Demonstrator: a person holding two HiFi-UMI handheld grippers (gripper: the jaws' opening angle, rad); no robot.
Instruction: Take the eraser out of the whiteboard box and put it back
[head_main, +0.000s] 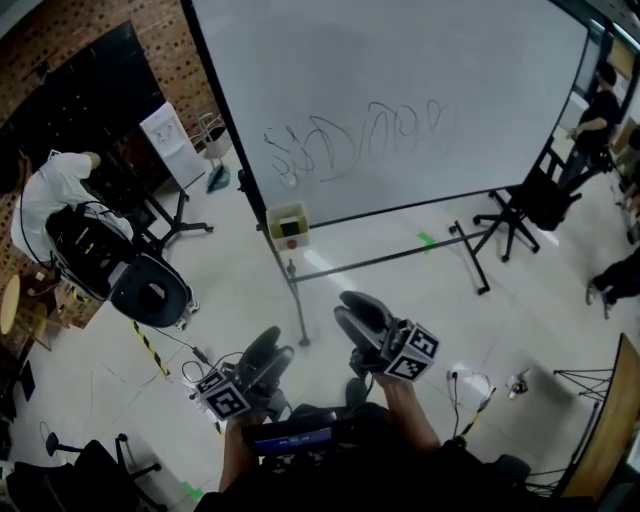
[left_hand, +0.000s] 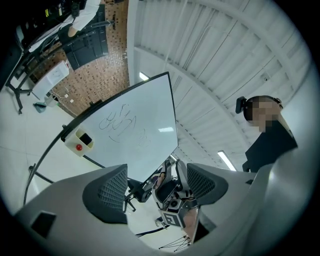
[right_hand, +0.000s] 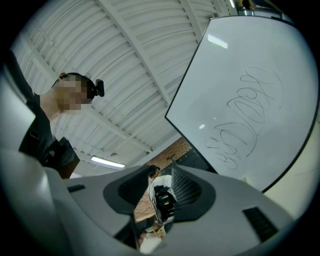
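Left tongs (head_main: 272, 350) spread wide, empty, held low facing whiteboard (head_main: 400, 90). Right tongs (head_main: 352, 308) just beside them, slightly parted, nothing between. Both well apart from box (head_main: 287, 213), fixed at board's lower left corner. Dark eraser (head_main: 291, 229) inside box, beside red item (left_hand: 78, 147). Scribbles on board.

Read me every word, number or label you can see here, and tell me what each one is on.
No text here can be read.
On the whiteboard: looping dark scribbles, not legible as words.
On the whiteboard box: no readable label.
On the marker cubes: black-and-white square patterns, no letters.
On the small blue screen by the person's chest: too small and blurred to read.
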